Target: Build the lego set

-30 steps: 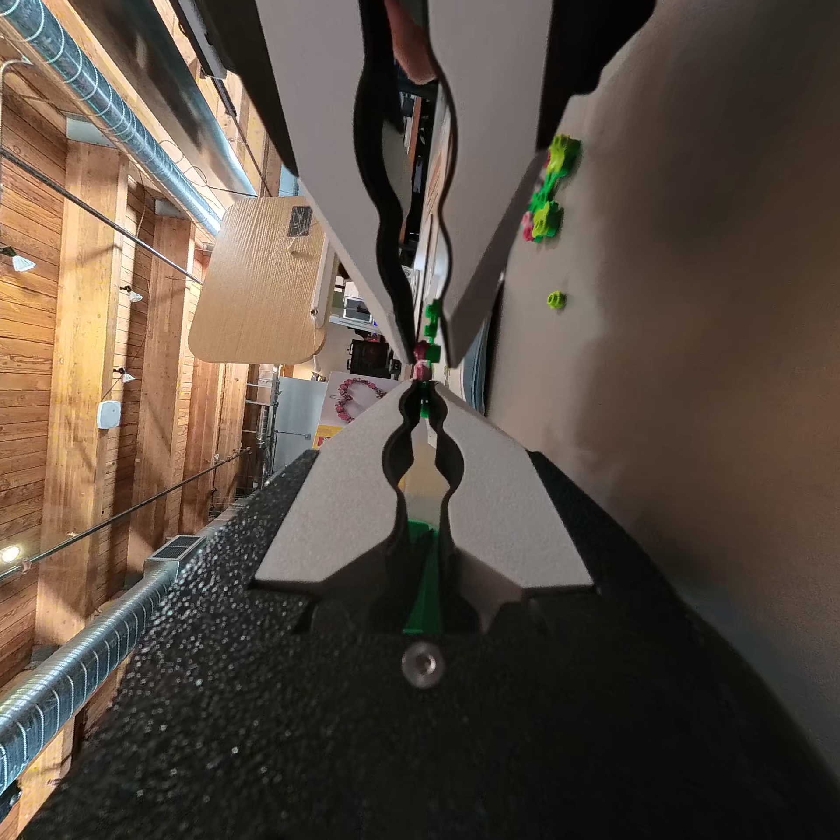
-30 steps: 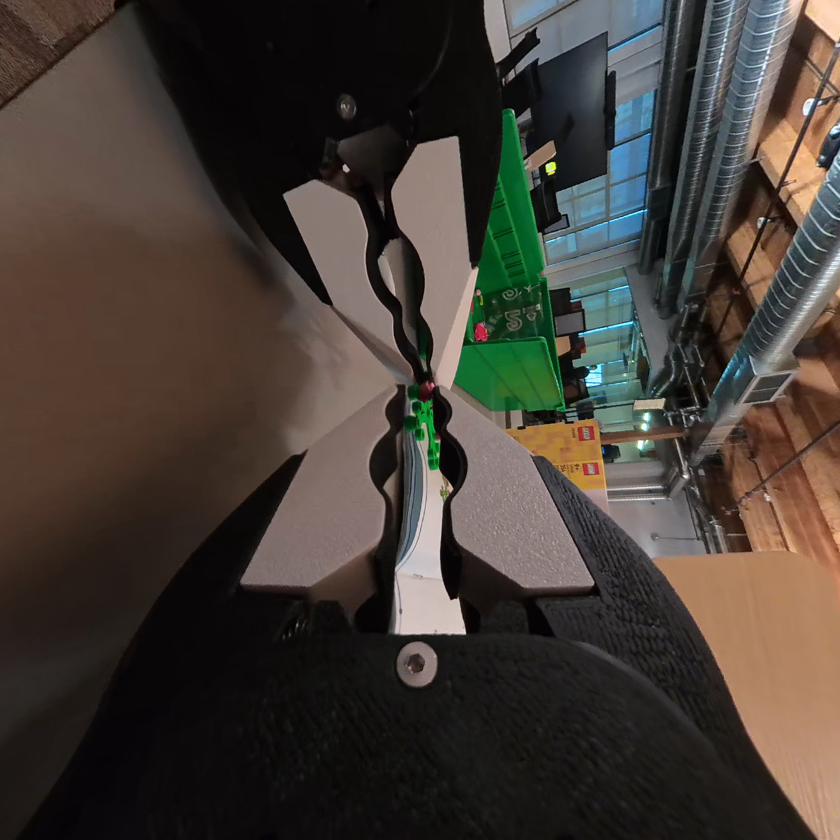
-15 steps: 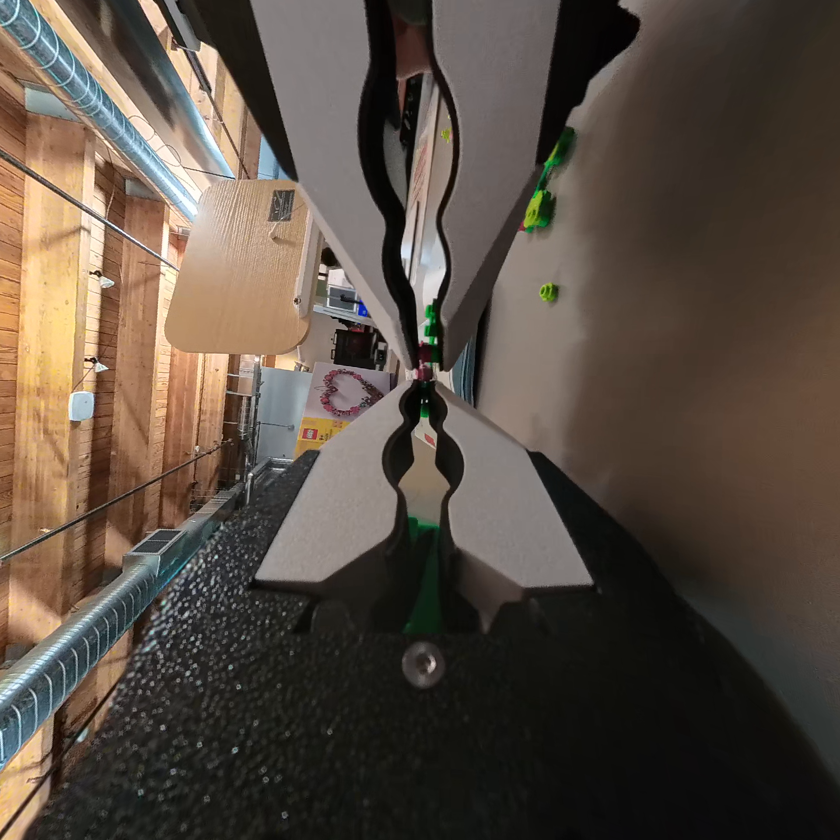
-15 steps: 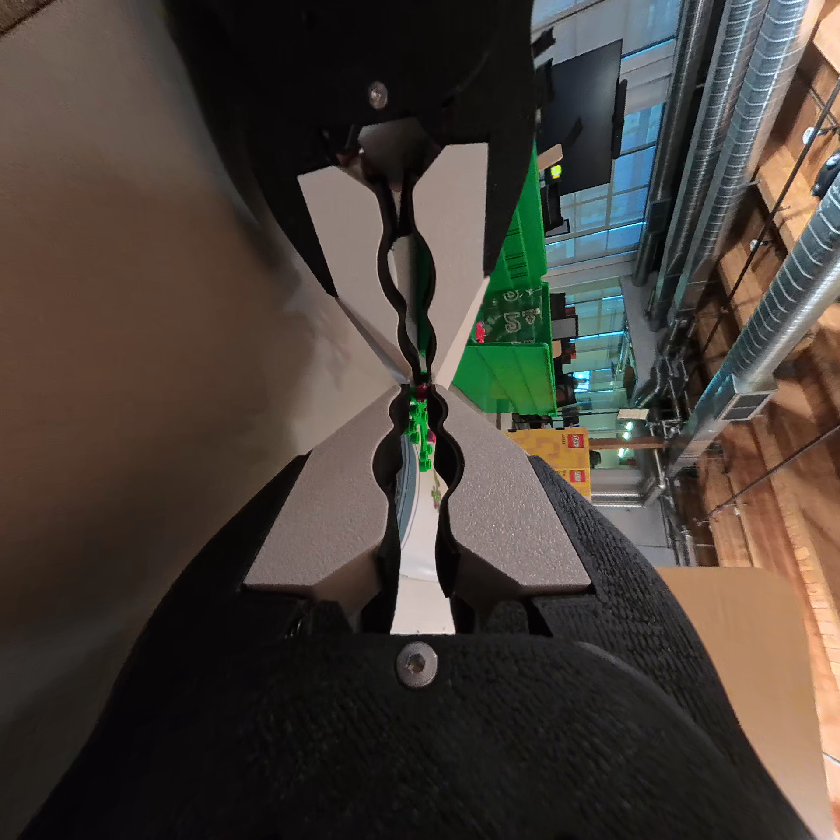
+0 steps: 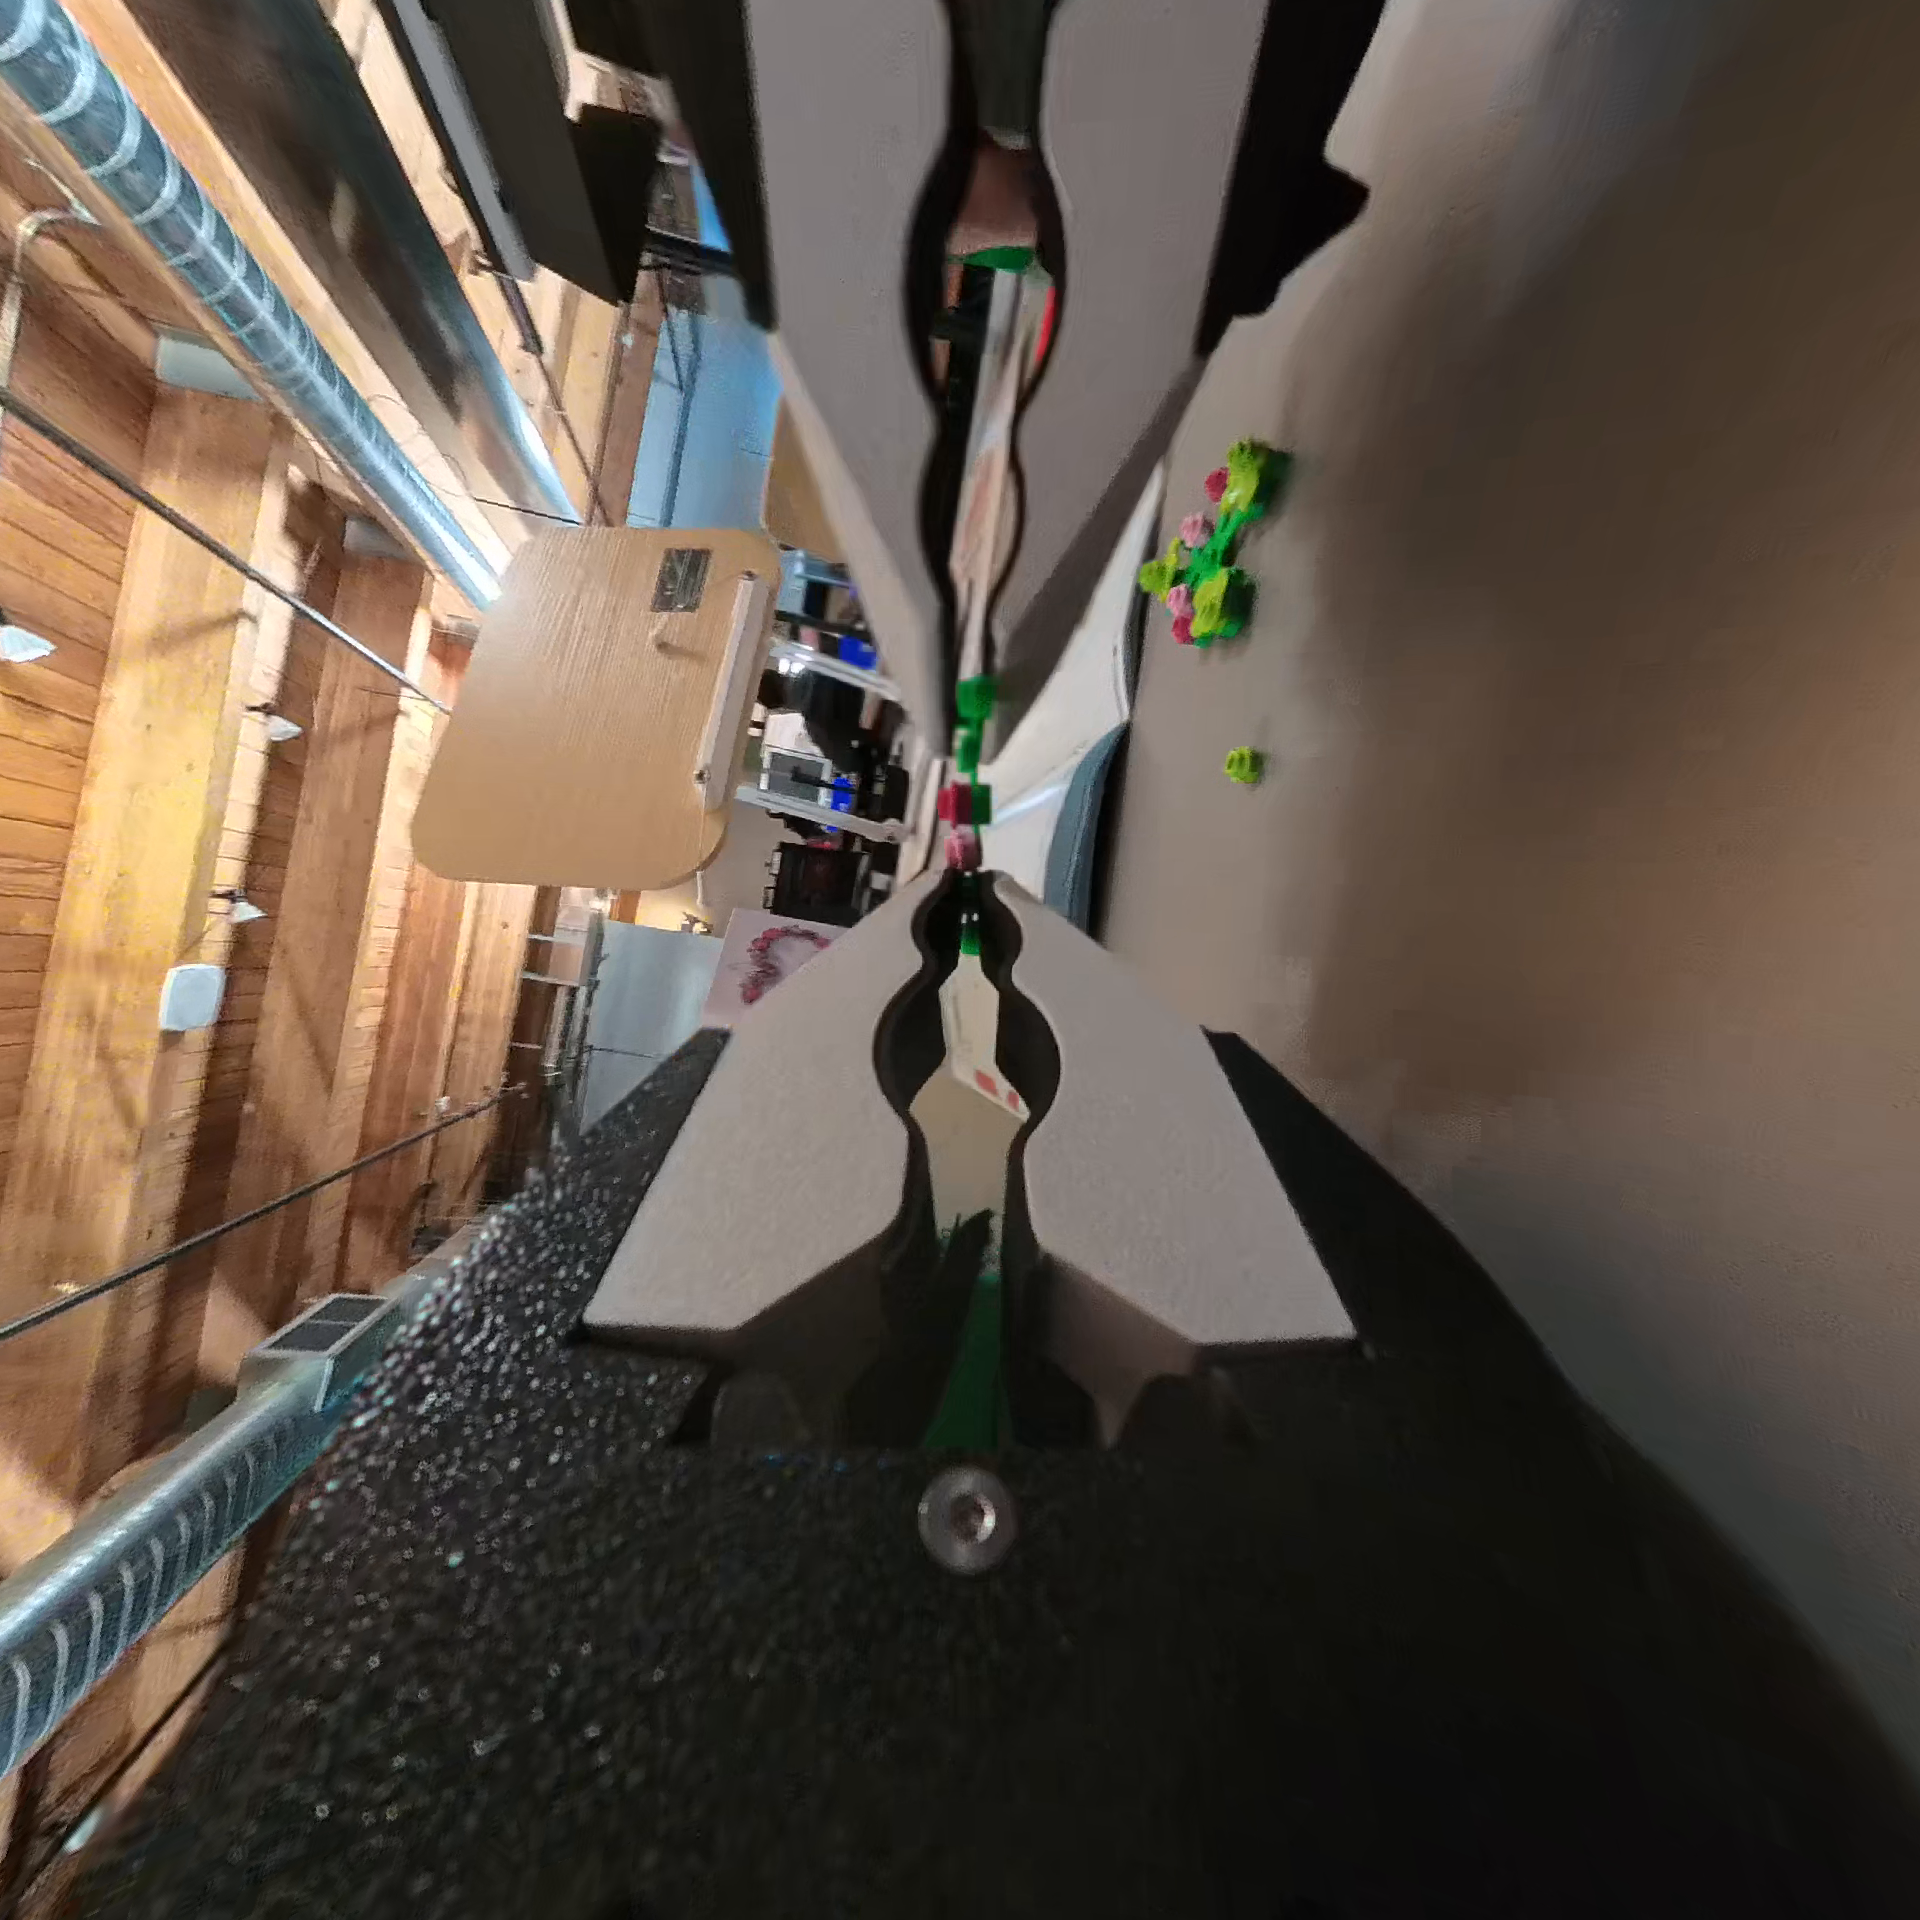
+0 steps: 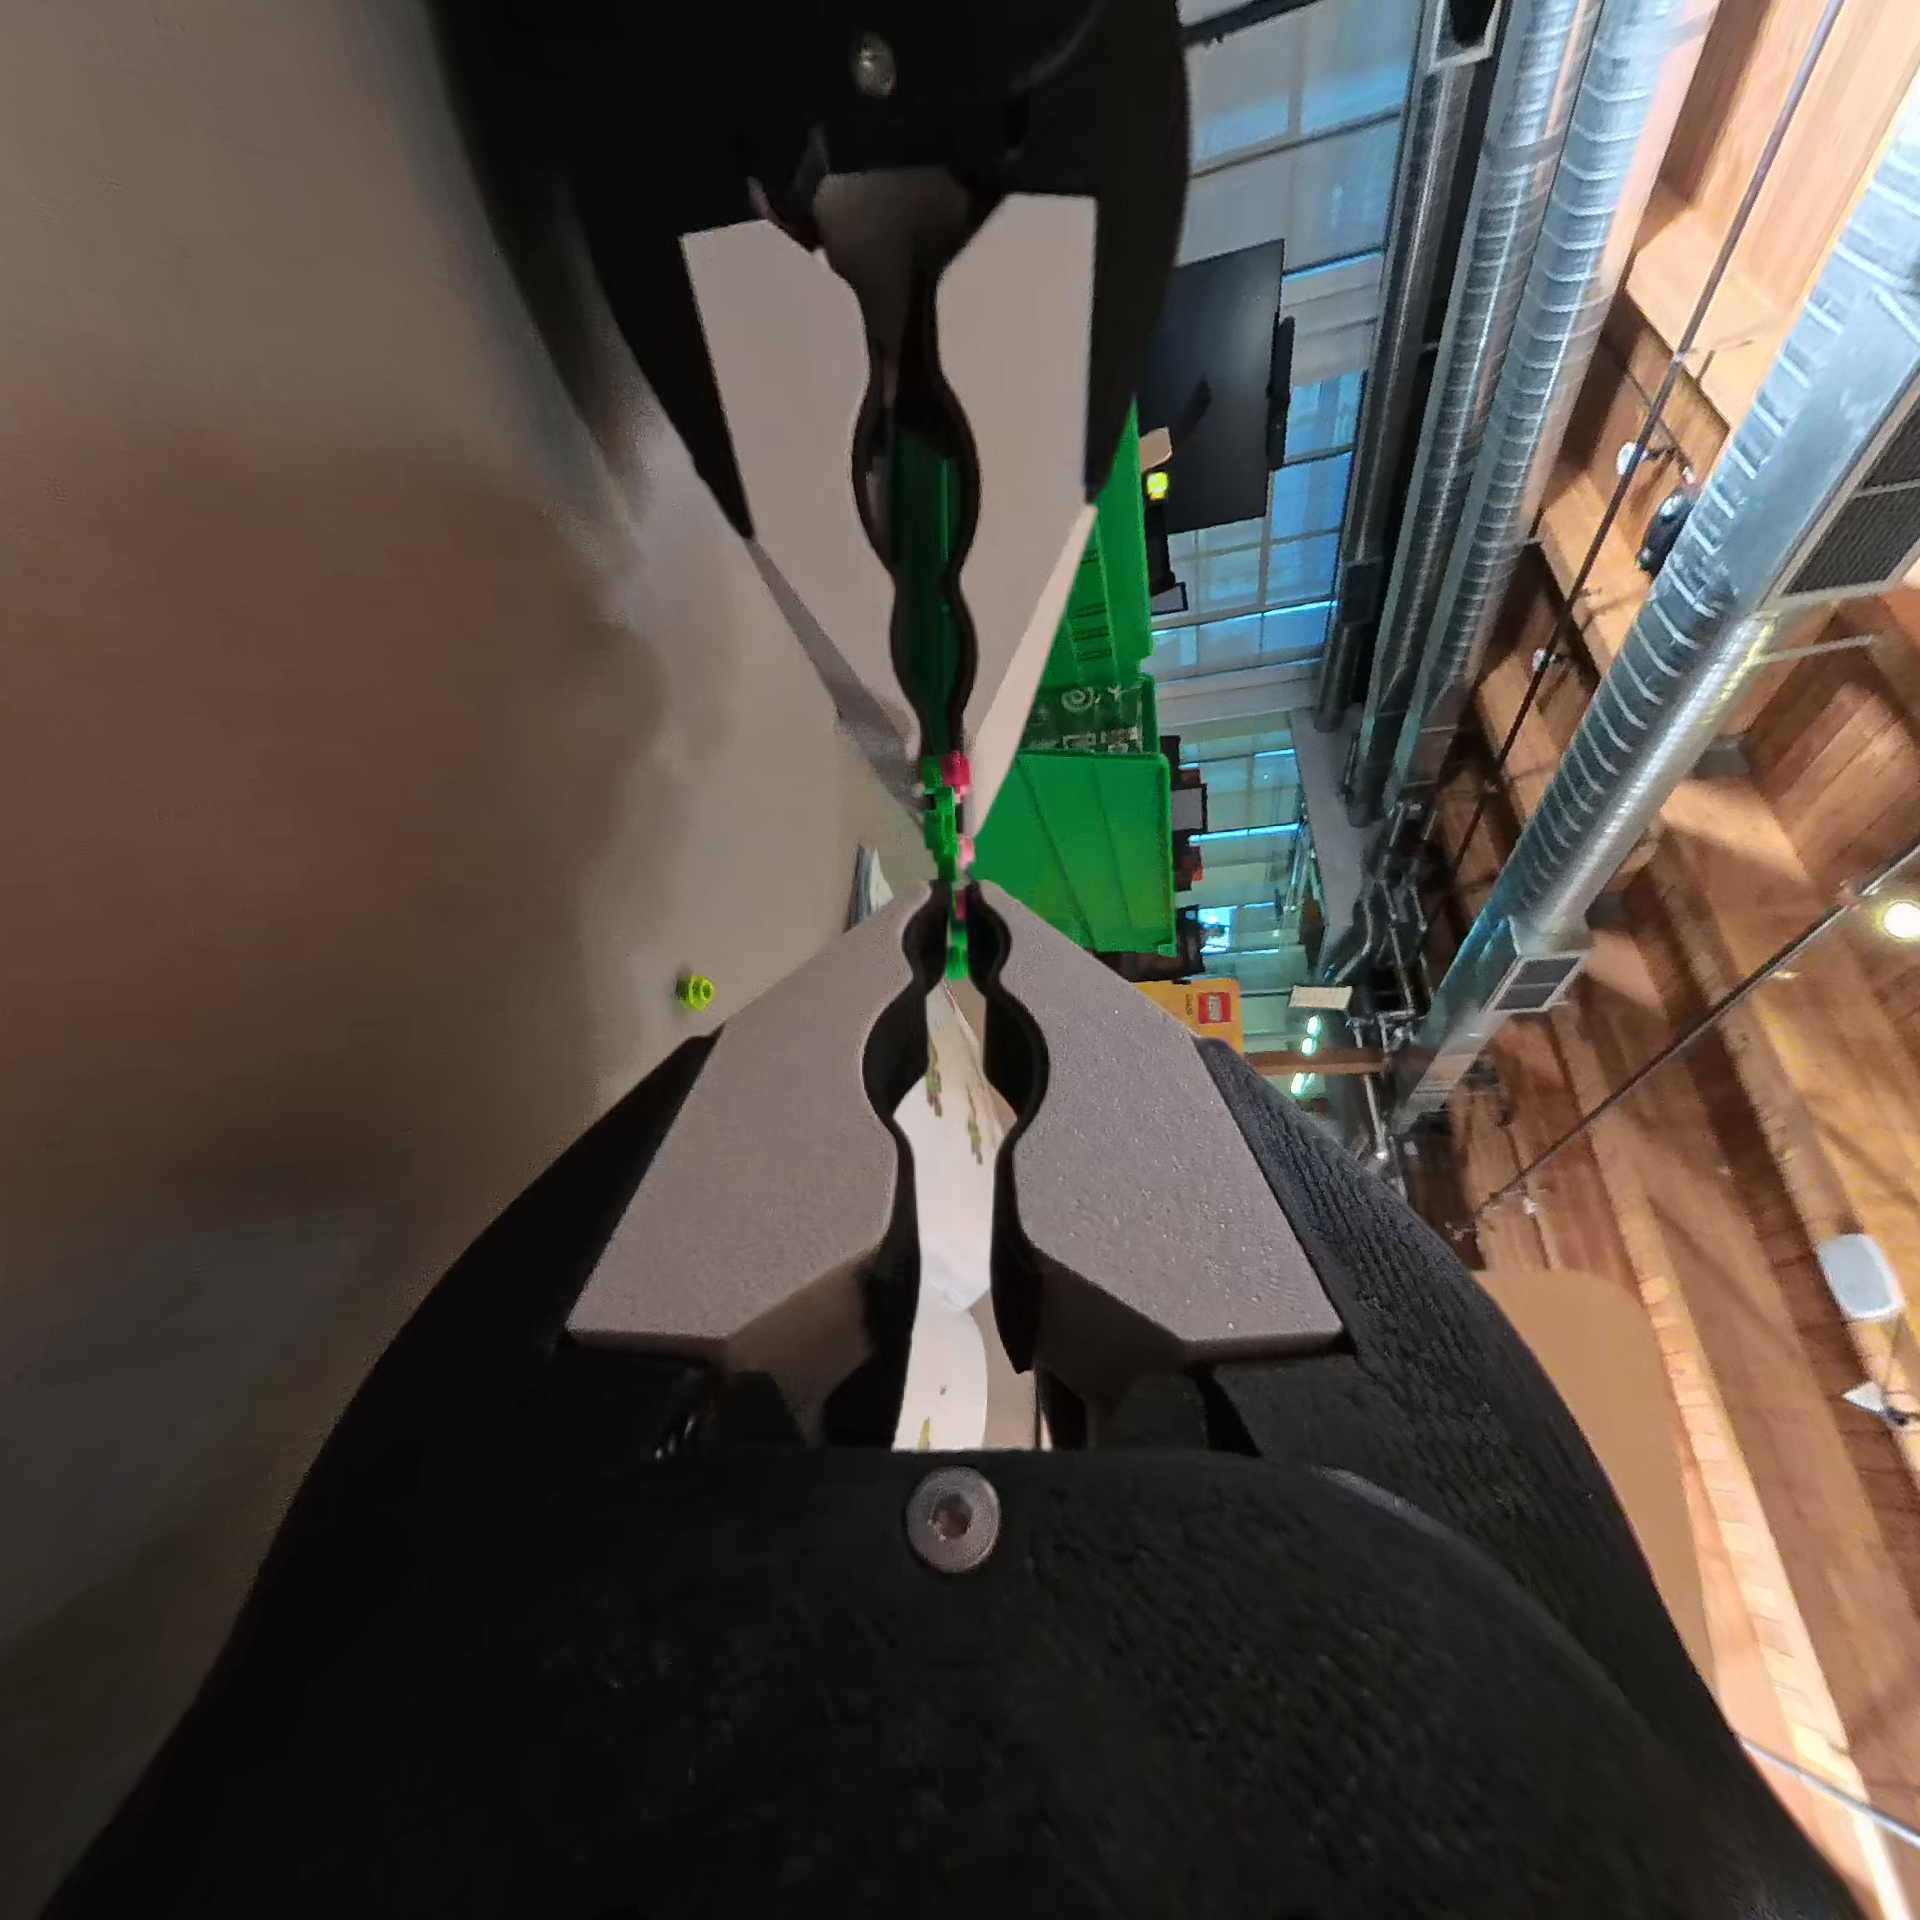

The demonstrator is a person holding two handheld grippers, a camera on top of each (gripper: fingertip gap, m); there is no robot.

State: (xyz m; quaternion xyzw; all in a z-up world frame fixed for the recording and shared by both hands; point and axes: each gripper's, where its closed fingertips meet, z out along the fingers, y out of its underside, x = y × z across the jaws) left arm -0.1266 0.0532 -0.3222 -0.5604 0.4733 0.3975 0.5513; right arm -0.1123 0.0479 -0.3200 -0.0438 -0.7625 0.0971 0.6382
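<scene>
Both grippers meet tip to tip above the table, rolled sideways. Left gripper (image 5: pixel 966 883) is pressed together on the lower end of a green stem with pink studs (image 5: pixel 966 800); right gripper (image 6: pixel 954 914) pinches its other end, each facing the other. On the table (image 5: pixel 1558 727) a lime-and-pink cluster (image 5: pixel 1210 551) and a loose lime stud (image 5: pixel 1242 765) lie apart from the tips.

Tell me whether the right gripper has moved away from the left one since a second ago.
Yes. In the left wrist view the right gripper has pulled back from the left gripper, exposing more green and pink lego strip against the fixed wooden panel.
</scene>
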